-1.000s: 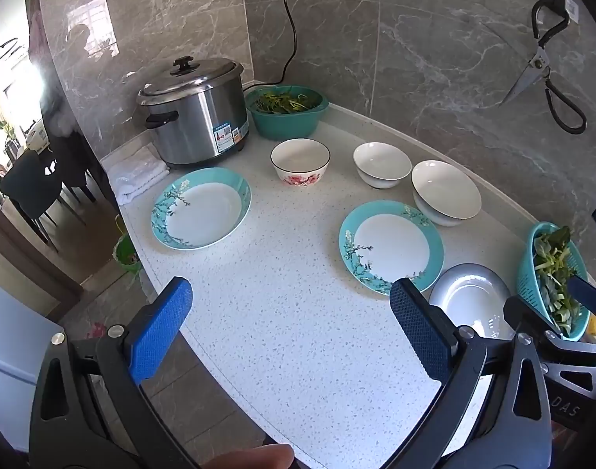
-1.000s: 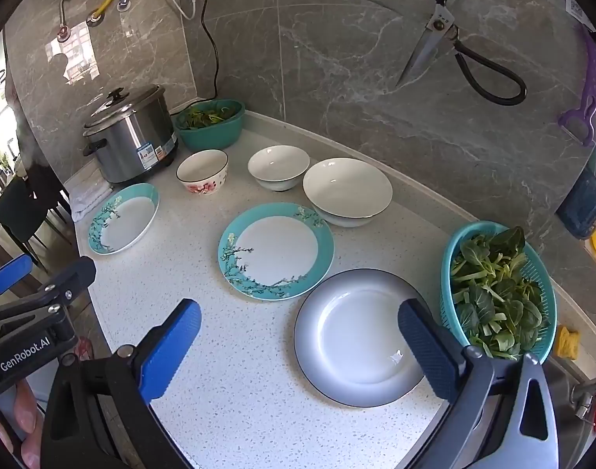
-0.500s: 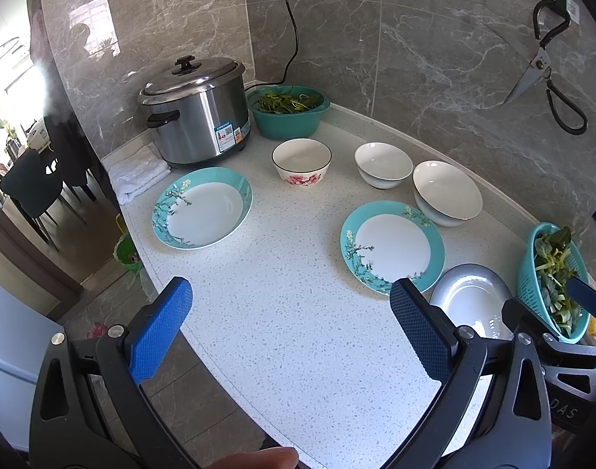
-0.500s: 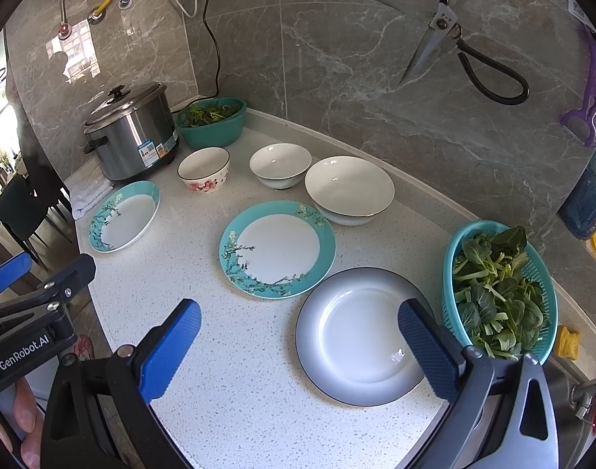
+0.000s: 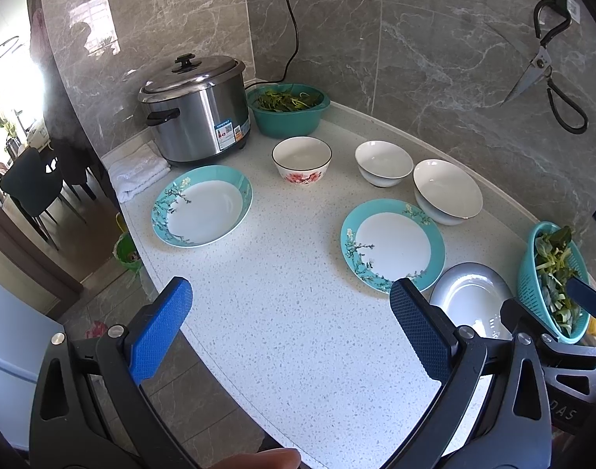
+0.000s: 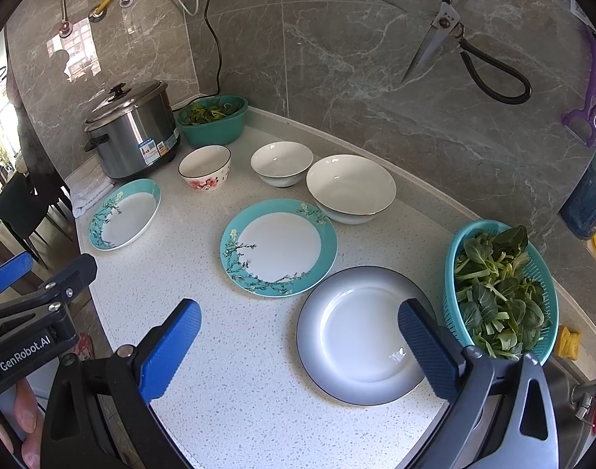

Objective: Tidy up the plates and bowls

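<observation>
Both the left gripper (image 5: 290, 324) and right gripper (image 6: 299, 336) hover with fingers spread wide, holding nothing, above the white speckled stone surface (image 6: 235, 383), where two teal blossom-rimmed plates (image 6: 278, 248), a grey-rimmed white plate (image 6: 356, 336) and three white bowls (image 6: 350, 187) lie apart

**Around my bench**

A steel rice cooker (image 5: 196, 107) stands at the back left, its cord running up the wall — a folded white cloth (image 5: 135, 170) beside it. I see greens in a teal bowl (image 6: 213, 119) and in a teal colander (image 6: 501, 289). Scissors (image 6: 460, 35) hang on the marble wall.
</observation>
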Available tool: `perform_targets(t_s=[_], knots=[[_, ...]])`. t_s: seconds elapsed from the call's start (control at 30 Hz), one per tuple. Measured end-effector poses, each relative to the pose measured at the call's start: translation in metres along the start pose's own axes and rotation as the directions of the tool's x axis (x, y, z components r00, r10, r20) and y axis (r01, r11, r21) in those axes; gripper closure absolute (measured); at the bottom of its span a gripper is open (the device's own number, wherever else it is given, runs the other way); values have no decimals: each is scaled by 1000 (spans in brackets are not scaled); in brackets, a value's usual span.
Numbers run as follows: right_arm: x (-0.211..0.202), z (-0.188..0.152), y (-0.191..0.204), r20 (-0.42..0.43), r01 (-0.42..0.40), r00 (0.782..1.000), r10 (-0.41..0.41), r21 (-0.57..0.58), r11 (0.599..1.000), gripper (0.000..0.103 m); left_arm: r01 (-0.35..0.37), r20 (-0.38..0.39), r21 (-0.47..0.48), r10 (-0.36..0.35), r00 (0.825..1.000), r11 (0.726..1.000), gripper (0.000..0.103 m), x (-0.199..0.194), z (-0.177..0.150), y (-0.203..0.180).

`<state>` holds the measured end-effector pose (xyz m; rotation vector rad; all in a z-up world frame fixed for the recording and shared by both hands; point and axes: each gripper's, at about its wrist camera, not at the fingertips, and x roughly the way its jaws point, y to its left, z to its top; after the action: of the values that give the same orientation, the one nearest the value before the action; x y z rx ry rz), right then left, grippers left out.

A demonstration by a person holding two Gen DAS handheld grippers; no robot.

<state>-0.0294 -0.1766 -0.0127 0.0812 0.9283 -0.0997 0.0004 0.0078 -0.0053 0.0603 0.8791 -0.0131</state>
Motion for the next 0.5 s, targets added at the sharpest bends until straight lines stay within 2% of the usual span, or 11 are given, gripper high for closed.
perform_targets(t_s=[0.5], knots=[[2,-2,5,-4,1,1000,-1,-5,1000,0,0,-1,1,0,1000,1000,0,1,0,0]])
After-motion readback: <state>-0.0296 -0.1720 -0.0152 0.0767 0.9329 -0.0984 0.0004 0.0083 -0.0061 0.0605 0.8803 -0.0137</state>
